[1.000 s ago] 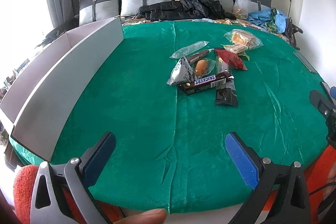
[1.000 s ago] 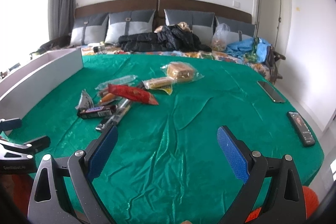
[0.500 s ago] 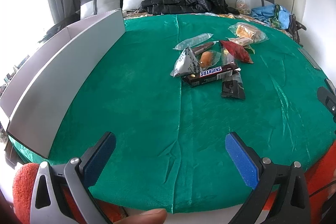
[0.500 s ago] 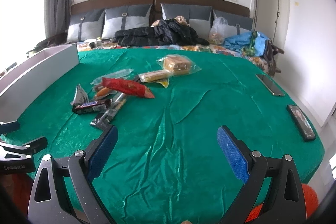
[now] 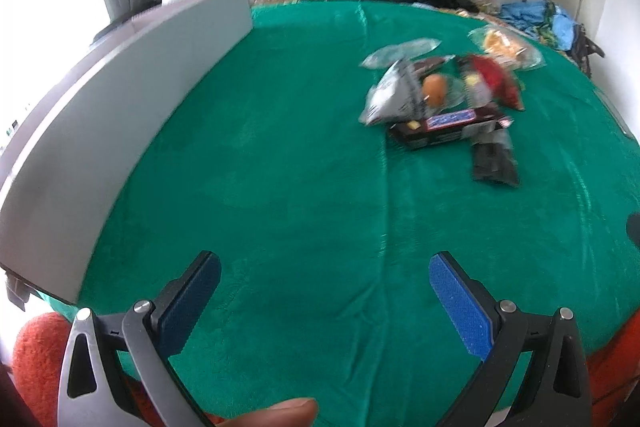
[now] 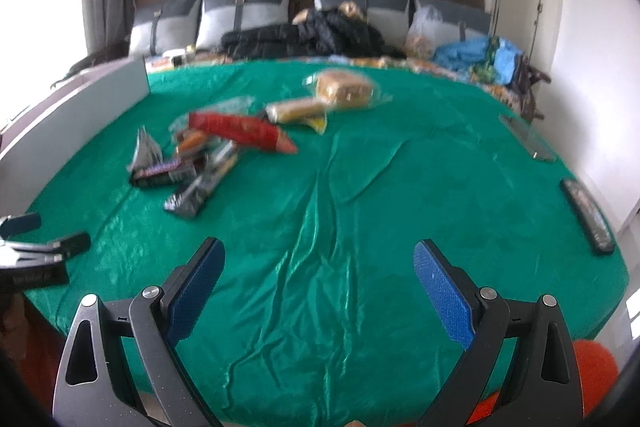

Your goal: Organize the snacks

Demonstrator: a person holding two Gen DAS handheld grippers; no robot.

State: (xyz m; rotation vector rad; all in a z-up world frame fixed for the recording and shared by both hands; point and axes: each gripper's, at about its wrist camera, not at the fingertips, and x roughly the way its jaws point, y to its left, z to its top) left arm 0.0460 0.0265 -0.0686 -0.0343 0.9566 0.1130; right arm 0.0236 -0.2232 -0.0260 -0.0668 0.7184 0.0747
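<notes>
Both grippers, L (image 5: 325, 267) & R (image 6: 319, 255), have moved closer to the snack pile (image 5: 440, 107) mid-cloth (image 5: 280, 187), jaws wide, empty, box (image 5: 120, 131) at left, so first pick looks imminent.

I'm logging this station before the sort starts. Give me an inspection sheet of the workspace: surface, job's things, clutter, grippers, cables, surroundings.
Surface: green cloth, wrinkled, covering the whole work area.
Job's things: snack pile left of centre, unsorted; Snickers bar at its near edge, red packet on top, wrapped bread behind; grey box along the left edge.
Clutter: two phones near the right edge.
Grippers: left gripper and right gripper both open, holding nothing, short of the pile.
Cables: nothing seen.
Surroundings: pillows, black jacket and blue bag behind the cloth.
</notes>
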